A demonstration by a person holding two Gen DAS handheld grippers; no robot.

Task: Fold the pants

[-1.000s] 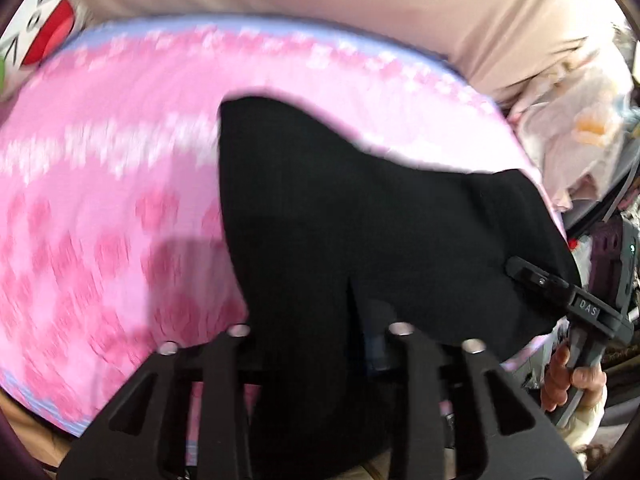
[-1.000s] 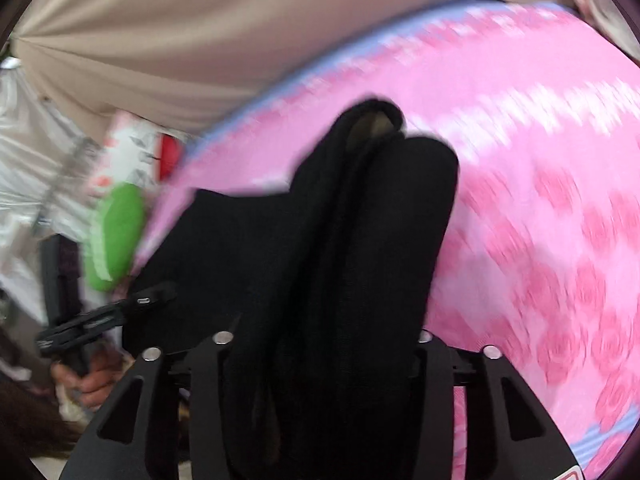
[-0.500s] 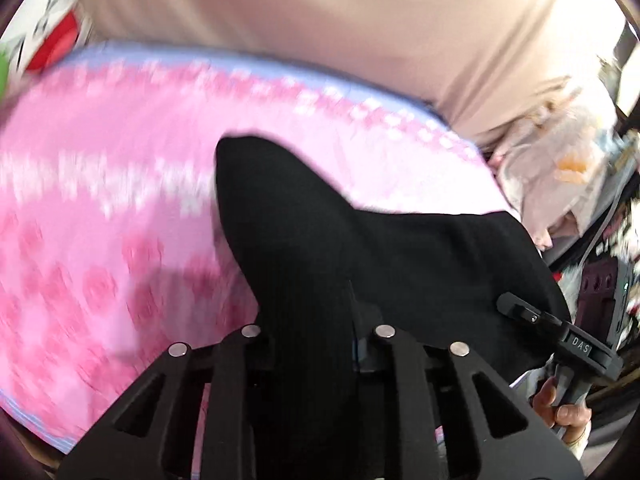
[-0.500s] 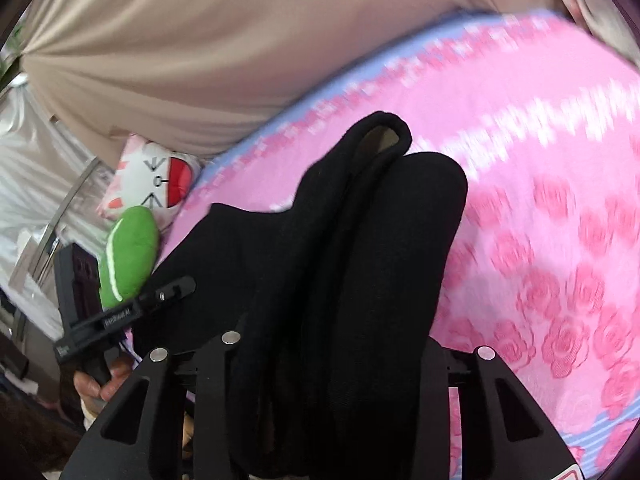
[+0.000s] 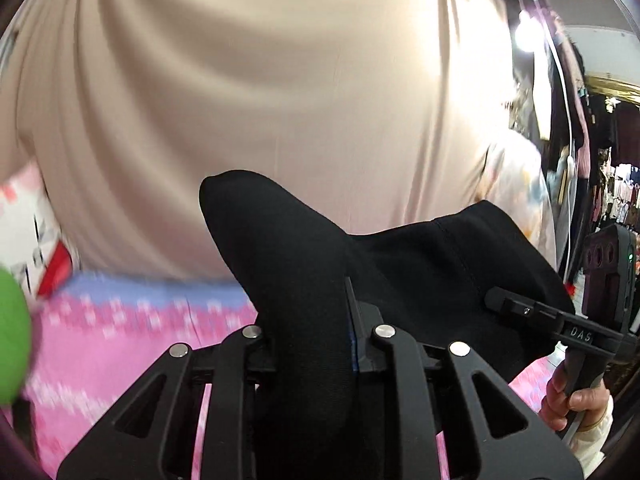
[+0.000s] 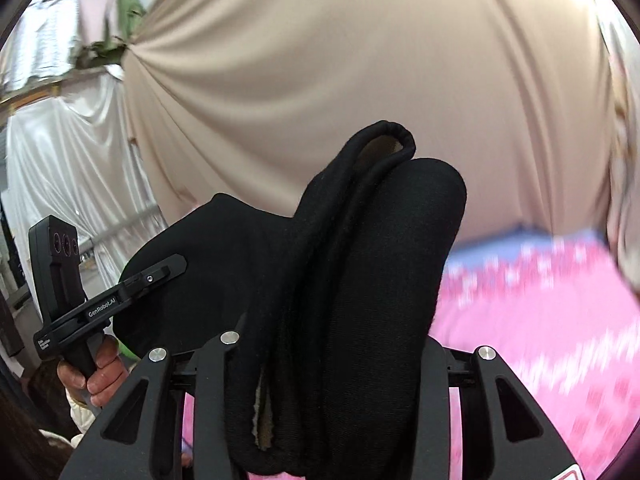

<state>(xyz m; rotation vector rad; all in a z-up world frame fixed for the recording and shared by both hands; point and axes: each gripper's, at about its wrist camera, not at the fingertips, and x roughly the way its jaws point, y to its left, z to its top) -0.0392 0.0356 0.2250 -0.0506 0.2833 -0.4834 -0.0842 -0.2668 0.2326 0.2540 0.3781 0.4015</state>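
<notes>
Left tongs (image 5: 312,344) and right tongs (image 6: 320,344) each pinch the black pants (image 5: 440,264) above the pink sheet (image 5: 120,340).

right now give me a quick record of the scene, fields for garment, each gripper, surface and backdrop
garment: black pants, bunched, spanning between both grippers
left gripper: fingers shut on a fold of the pants
right gripper: fingers shut on a thicker bundle of the pants, hem edge showing
surface: pink rose-print sheet with blue border
backdrop: beige draped cloth
other: green object at left edge, blurred
</notes>
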